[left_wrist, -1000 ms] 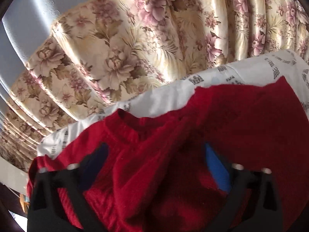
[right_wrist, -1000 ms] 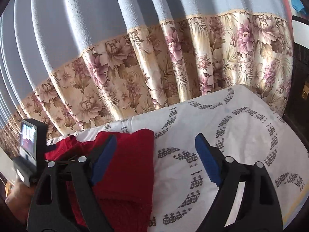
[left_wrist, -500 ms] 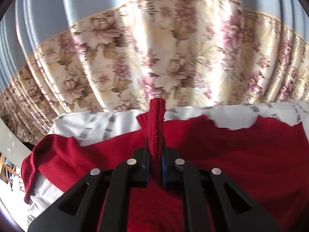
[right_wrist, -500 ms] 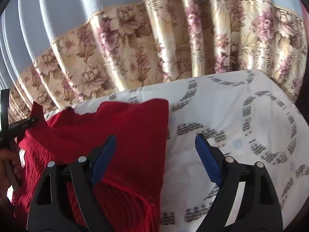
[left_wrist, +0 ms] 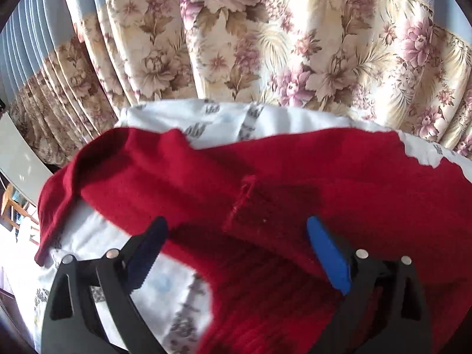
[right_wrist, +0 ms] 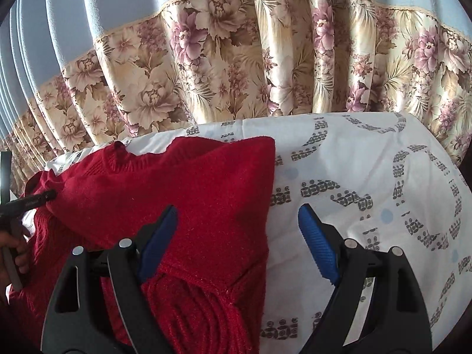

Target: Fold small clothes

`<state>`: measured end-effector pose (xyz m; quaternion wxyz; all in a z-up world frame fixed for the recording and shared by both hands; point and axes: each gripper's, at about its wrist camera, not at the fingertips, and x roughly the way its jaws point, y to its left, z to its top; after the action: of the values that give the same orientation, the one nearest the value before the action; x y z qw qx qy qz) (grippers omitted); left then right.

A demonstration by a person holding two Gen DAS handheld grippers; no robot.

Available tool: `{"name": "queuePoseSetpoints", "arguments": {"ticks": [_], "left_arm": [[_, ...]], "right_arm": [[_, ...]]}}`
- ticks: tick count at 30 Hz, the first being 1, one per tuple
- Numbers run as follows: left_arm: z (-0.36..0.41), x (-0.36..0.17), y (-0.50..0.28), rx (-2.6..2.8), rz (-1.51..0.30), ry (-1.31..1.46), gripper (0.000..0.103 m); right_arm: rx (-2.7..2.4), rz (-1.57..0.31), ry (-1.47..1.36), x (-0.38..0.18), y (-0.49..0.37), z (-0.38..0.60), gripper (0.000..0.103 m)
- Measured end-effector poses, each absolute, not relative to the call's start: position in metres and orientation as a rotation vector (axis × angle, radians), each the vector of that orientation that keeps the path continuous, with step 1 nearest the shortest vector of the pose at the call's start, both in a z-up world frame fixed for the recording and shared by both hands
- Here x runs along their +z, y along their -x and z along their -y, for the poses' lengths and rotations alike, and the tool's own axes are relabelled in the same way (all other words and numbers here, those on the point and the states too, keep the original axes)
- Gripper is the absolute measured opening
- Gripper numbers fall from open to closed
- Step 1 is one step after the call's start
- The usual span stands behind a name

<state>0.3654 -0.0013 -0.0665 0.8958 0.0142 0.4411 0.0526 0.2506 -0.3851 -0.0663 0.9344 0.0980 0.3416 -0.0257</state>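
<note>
A red knit sweater (left_wrist: 295,177) lies on a white sheet with grey patterns (left_wrist: 221,121). A folded flap lies across its middle, and one sleeve trails off to the left. My left gripper (left_wrist: 236,244) hovers just over that flap. Its jaws are opening, and the blue pads stand clear of the cloth on both sides. In the right wrist view the sweater (right_wrist: 191,191) covers the left half of the sheet (right_wrist: 368,177). My right gripper (right_wrist: 239,236) hangs open over its right edge, holding nothing. One black finger of the left gripper (right_wrist: 35,200) shows at the sweater's left end.
A floral curtain (right_wrist: 236,73) with a blue upper part hangs right behind the bed's far edge. A person's hand (right_wrist: 11,250) is at the far left. Pale furniture (left_wrist: 20,159) stands beyond the bed's left side. Bare sheet spreads to the right of the sweater.
The left gripper pinched a fold of the sweater half a second ago, carried it sideways, and has now let go with its jaws wide. The right gripper sank a little toward the sweater, still open.
</note>
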Motion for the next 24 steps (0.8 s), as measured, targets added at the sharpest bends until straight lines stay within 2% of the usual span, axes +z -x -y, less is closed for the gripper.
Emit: {"name": "queuePoseSetpoints", "arguments": {"ticks": [6,11,21,24], "left_arm": [[-0.045,-0.054,-0.347,0.13,-0.883,0.103,0.095],[-0.083,-0.048,-0.339,0.202,-0.861,0.091,0.095],[-0.158,-0.056,-0.328,0.238,-0.799,-0.102,0.095],[-0.174,-0.06,-0.329,0.191,-0.789,-0.161,0.095]], "right_arm": [[-0.036,-0.693,-0.185,-0.064,-0.248,0.376,0.086],[-0.034,-0.695,-0.179,-0.065,-0.248,0.373,0.086],[-0.08,-0.647,-0.136,-0.052,-0.228,0.369,0.086],[-0.188,-0.592,-0.115,-0.042,-0.202,0.368,0.09]]}}
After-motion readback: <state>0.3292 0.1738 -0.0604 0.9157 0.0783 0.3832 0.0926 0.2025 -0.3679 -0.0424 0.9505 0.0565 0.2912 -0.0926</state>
